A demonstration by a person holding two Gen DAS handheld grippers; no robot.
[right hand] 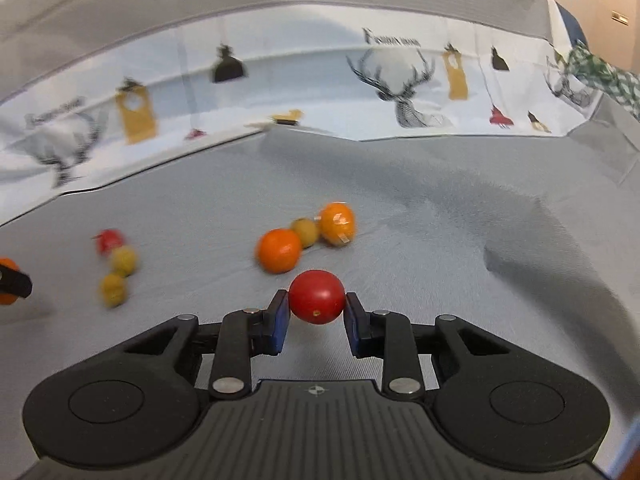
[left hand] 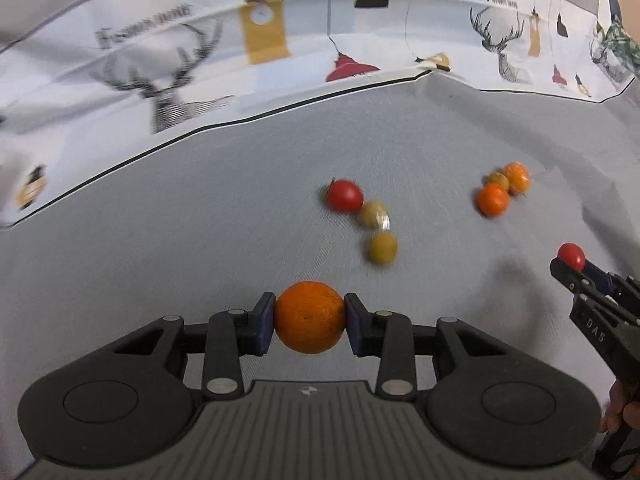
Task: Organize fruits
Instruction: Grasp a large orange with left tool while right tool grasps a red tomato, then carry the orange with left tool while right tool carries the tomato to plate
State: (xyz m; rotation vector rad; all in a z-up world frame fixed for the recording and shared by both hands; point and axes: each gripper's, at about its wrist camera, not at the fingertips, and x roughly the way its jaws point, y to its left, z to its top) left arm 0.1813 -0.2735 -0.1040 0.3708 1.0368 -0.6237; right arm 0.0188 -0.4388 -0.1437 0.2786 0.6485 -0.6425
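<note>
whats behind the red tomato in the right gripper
Beyond the held red tomato lie an orange fruit, a small yellow-green fruit and a wrapped orange fruit on the grey cloth. The cloth right behind the tomato is covered.

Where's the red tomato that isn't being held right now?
Left wrist view, centre: the loose tomato lies on the grey cloth, touching the upper of two green fruits, left of the orange cluster.
</note>
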